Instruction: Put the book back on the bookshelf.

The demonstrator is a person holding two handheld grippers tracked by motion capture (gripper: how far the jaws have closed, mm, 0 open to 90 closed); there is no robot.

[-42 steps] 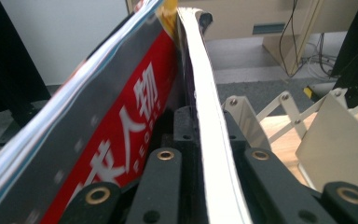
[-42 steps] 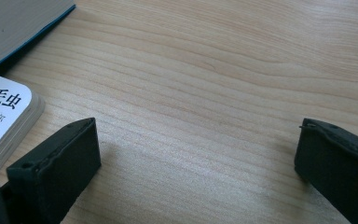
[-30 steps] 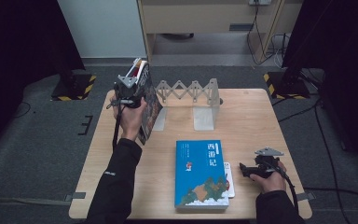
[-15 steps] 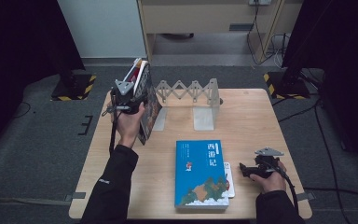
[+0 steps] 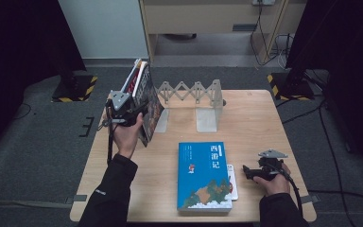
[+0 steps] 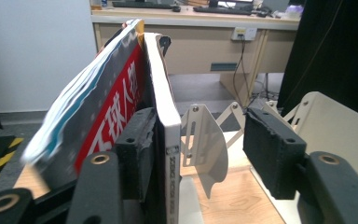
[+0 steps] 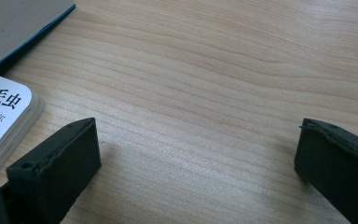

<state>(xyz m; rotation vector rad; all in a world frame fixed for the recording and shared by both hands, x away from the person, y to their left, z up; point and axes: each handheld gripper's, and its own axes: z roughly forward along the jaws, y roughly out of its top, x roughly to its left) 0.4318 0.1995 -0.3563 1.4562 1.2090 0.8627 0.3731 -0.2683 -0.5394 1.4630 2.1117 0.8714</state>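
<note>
On the table (image 5: 264,127), left hand-held gripper (image 5: 131,115) has tilted books (image 5: 146,101) further upright.

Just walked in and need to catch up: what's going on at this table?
A person is working with two hand-held grippers. The left gripper is at a pair of upright books beside the folding bookend rack; its fingers are spread apart, one pressed against a book's cover. The right gripper rests open on the wooden table, beside a blue book lying flat on a white one.
</note>
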